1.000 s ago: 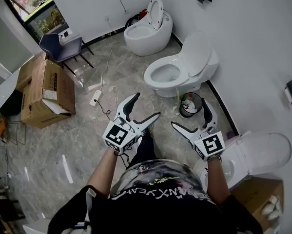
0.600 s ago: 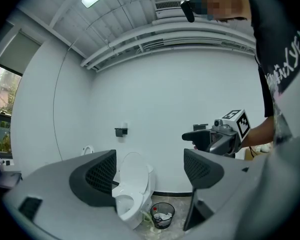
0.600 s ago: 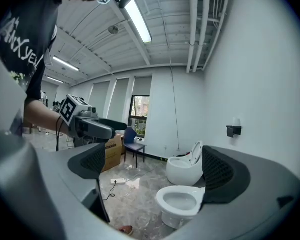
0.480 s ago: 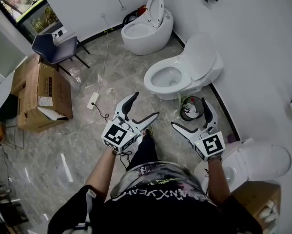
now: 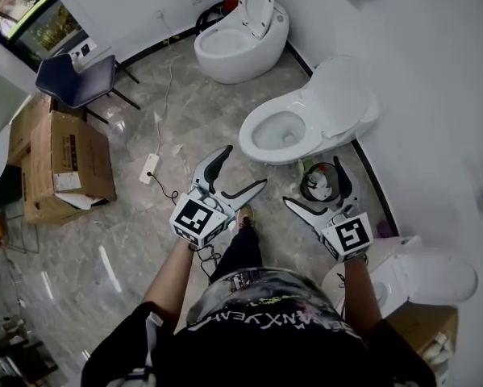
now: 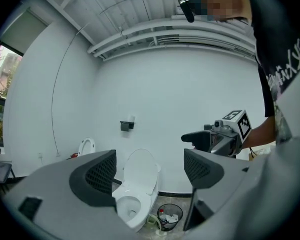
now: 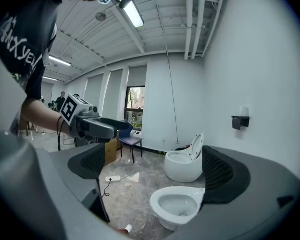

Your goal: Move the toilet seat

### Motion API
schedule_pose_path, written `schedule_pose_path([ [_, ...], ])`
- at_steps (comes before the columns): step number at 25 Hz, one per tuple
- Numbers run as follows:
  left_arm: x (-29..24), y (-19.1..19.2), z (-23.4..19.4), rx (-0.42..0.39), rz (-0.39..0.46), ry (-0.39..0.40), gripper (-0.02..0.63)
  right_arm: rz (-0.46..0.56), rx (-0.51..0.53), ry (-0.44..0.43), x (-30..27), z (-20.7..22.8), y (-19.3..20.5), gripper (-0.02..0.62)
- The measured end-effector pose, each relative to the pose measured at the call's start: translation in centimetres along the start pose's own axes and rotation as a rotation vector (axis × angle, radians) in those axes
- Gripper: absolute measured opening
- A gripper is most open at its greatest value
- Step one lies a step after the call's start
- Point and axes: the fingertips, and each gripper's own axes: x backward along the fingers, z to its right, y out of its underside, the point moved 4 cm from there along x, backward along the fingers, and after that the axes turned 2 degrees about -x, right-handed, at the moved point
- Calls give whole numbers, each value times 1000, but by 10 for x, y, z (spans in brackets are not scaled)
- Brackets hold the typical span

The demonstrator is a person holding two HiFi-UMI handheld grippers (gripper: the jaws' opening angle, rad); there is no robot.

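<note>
Person has edged closer to the middle toilet (image 5: 285,131); its toilet seat (image 5: 343,93) stands raised toward the wall, untouched. Left gripper (image 5: 243,172) and right gripper (image 5: 312,184) unchanged: fingers spread wide, empty, well short of it. Approach only, I judge.

Toilet seat (image 5: 340,95): white, glossy, oval. State: raised. It is hinged up at the back of a white toilet (image 5: 275,132) and tilts rearward toward the wall (image 5: 435,95). In the left gripper view it stands near upright above the open bowl, leaning slightly back. Bowl rim uncovered. Seat and lid cannot be told apart; they read as one raised panel
</note>
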Motion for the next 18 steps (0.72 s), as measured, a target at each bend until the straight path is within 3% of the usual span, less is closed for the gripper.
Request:
schedule_pose_path([
  [10,-38,21,-88,75,-31,43,417,-69,-31,54,-85,35,3,584],
  [18,-65,39,-128,102,-66,77,417,-93,-70,78,-131,56,9,584],
])
